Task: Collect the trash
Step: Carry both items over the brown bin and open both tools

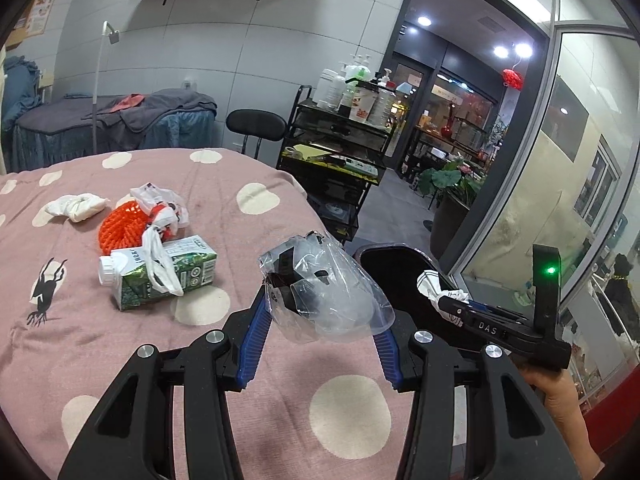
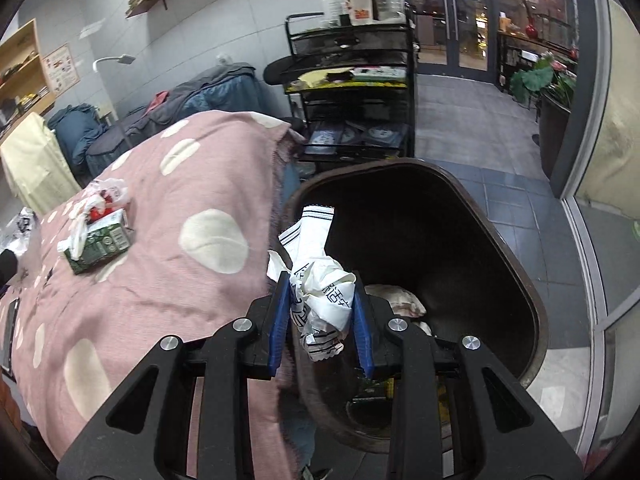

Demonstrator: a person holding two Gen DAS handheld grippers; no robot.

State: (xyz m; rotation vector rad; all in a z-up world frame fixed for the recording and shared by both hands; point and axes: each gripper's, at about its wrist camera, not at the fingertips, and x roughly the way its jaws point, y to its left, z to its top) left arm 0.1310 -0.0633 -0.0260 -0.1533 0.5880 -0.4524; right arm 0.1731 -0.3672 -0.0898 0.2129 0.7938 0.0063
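Right claw [image 2: 320,316] pinching crumpled white printed wrapper [image 2: 320,300], above dark bin [image 2: 500,264]

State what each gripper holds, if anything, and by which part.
The left gripper clamps a clear plastic wrapper by its lower, near end. The right gripper pinches a crumpled white printed wrapper around its middle.

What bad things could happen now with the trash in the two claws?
1. The right claw holds its wrapper right at the bin rim; let go now, it might land on the blanket.
2. The left claw pinches a slippery clear plastic piece while over the blanket, so it may slip out before reaching the bin.
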